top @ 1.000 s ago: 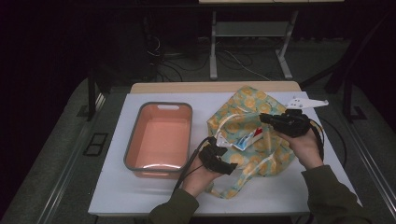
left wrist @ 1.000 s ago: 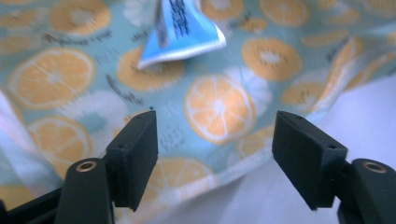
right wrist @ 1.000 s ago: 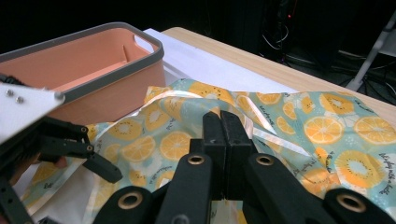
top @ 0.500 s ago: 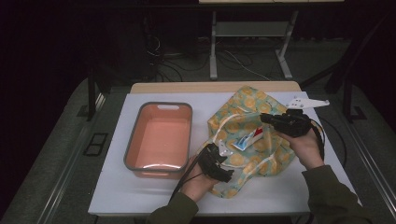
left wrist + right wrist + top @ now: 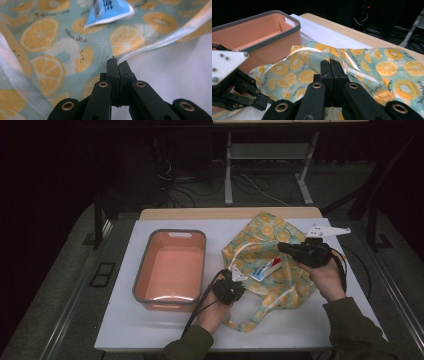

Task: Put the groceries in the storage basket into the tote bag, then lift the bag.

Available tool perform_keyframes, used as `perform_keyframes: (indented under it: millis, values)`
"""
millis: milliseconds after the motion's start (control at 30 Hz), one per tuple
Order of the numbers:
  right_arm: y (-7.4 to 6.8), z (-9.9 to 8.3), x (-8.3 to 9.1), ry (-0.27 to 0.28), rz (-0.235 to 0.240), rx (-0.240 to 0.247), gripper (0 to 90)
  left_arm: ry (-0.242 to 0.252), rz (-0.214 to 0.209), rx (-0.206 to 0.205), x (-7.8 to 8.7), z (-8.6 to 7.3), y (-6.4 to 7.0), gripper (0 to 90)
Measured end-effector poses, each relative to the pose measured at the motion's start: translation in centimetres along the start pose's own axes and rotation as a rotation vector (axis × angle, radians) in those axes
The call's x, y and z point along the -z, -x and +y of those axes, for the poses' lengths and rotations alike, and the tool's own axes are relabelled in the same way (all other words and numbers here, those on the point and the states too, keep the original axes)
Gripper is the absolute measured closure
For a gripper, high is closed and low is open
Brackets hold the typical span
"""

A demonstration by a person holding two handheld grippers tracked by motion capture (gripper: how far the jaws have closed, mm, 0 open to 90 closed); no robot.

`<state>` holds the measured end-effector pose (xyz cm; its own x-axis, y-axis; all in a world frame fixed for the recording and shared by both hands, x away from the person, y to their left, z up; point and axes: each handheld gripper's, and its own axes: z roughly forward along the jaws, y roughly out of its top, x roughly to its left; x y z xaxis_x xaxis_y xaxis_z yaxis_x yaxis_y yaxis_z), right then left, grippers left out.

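A fruit-print bag lies crumpled on the white table, just right of a salmon-pink tub with a grey rim. The bag's cloth is pale teal with orange and kiwi slices, edged with shiny white straps. A blue, white and red tube lies in the bag's open mouth, near its middle. The left gripper sits at the bag's near left edge, close beside the tub's right wall. In the left gripper view its 2 jaws are pressed together, and their tips meet the bag right where a white strap runs off to the right; the cloth edge appears pinched between them, though the exact bite is hidden by the jaws. The tube's blue end lies on the cloth just beyond those tips. The right gripper is at the bag's far right side, held by the person's right hand, with its grey plate sticking out toward the table's right edge. In the right gripper view its 2 jaws are also closed tight, with a raised fold of the bag lifted between them, so that side of the cloth stands up off the table. The same view shows the tub beyond the bag and the left gripper low at the left, resting at the bag's edge. Cables trail from the left gripper back along the person's sleeve.
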<state>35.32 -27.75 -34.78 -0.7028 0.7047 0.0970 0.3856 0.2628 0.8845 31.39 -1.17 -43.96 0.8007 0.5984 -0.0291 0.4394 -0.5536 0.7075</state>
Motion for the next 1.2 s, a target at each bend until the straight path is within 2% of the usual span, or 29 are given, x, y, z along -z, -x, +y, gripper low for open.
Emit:
perform_keyframes:
  millis: [167,333,600,667,800,967,1067,1200]
  values:
    - [-0.2,-0.2,-0.3,-0.016,0.004,0.004,89.7,0.052,-0.029,0.028,0.7,0.5,0.1,89.6]
    - [-0.3,-0.6,-0.3,-0.037,0.016,0.007,89.5,0.085,-0.040,0.023,1.5,1.5,0.4,89.6]
    - [-1.2,-2.9,0.1,-0.132,0.083,0.017,89.1,0.142,-0.029,0.042,2.4,3.8,0.0,89.8]
    - [-1.3,-3.4,0.4,-0.150,0.105,0.006,82.2,0.151,-0.029,0.048,2.3,4.2,-0.2,89.8]
    - [-1.7,-3.8,1.6,-0.133,0.129,-0.022,67.7,0.157,-0.033,0.061,2.0,4.6,-0.5,89.8]
    - [-3.4,-4.1,2.9,-0.132,0.188,-0.017,56.0,0.157,-0.035,0.066,2.1,4.6,-0.7,89.8]
    - [-4.8,-4.8,2.3,-0.169,0.199,0.000,42.3,0.158,-0.035,0.066,2.1,4.6,-0.7,89.8]
    - [-5.7,-5.8,0.2,-0.236,0.165,0.032,31.7,0.164,-0.043,0.068,2.1,4.6,-0.7,89.8]
